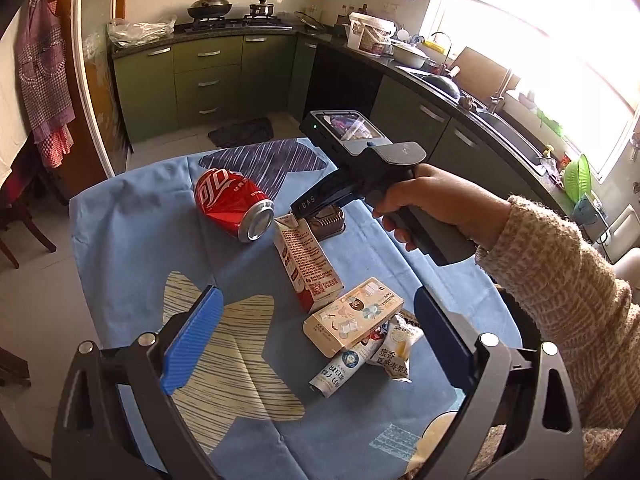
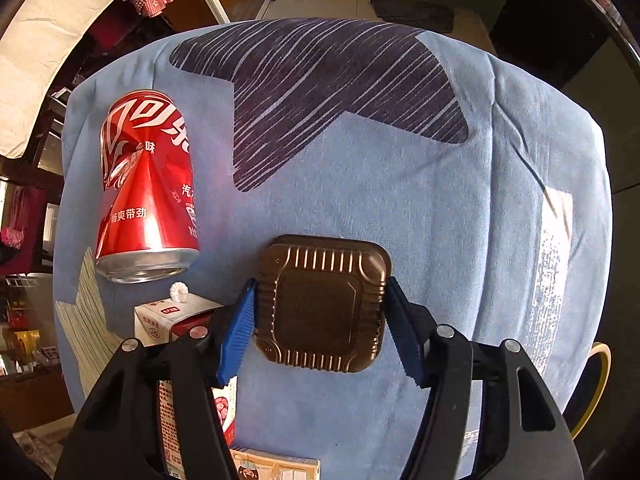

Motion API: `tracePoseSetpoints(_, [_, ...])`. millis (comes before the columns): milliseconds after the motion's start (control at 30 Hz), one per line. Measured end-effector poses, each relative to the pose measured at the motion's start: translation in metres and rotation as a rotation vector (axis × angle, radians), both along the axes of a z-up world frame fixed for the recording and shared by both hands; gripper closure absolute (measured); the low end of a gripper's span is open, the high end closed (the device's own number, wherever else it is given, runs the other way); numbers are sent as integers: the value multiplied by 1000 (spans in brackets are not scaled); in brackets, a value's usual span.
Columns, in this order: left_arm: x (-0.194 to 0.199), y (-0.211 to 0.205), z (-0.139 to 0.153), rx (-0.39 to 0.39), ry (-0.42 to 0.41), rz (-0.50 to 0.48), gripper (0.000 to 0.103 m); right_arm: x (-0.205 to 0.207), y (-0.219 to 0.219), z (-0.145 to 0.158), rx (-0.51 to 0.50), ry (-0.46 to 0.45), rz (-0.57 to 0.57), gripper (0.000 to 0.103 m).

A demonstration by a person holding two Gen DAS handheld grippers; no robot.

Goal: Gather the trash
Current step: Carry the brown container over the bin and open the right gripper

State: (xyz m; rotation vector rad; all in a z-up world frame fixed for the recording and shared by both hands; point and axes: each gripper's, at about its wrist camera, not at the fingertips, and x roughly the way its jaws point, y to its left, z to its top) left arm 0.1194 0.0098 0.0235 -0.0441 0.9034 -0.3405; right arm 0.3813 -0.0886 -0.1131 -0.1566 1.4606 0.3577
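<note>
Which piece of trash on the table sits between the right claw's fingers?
The brown ribbed tin, between the right claw fingers; the red can and cartons lie outside.

Daylight pours in from the window [image 1: 560, 40] at upper right of the left wrist view, blown out to white with no detail. Kitchen is bright, colours are clear. Strong fisheye bend: cabinets [image 1: 208, 76] and door frame [image 1: 90, 80] curve, corners go black. Foreground is sharp in both views, no motion blur. Right wrist view is dimmer at the rim; glare streaks on the red can [image 2: 148, 184], sheen on the brown tin [image 2: 320, 304], soft shadows on the blue cloth [image 2: 440, 208].
</note>
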Motion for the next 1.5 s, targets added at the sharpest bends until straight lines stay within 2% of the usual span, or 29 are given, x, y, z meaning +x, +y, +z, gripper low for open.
tracePoseSetpoints(100, [-1,-2,-3,-1,7,-5,12,-9,-7,4,9,-10,-4,44])
tracePoseSetpoints(267, [1,-5,-8,-3,17,-6,12,-28,-49,33,105,-47,-26,44])
tracePoseSetpoints(367, [4,-10,-13,-1,30,-14,12,-50,-98,55,134,-89,-53,44])
tracePoseSetpoints(500, [8,-21,-19,0,40,-40,12,-82,-191,69,116,-123,-160,43])
tracePoseSetpoints(600, [13,-31,-23,0,47,-55,12,-106,-272,61,64,-117,-289,43])
tracePoseSetpoints(733, [21,-45,-29,0,60,-67,12,-126,-371,34,11,-85,-451,43])
tracePoseSetpoints(867, [30,-58,-36,19,80,-77,12,-131,-431,3,-36,-72,-558,42])
tracePoseSetpoints(967, [34,-63,-40,29,92,-72,11,-134,-455,-5,12,-78,-612,41])
tracePoseSetpoints(1067, [37,-65,-44,49,107,-65,12,-141,-459,-2,67,-90,-601,41])
tracePoseSetpoints(1267, [48,-65,-55,65,143,-42,12,-144,-446,-2,1,-102,-563,32])
tracePoseSetpoints(1500, [60,-61,-65,75,196,-5,12,-155,-439,7,63,-126,-537,32])
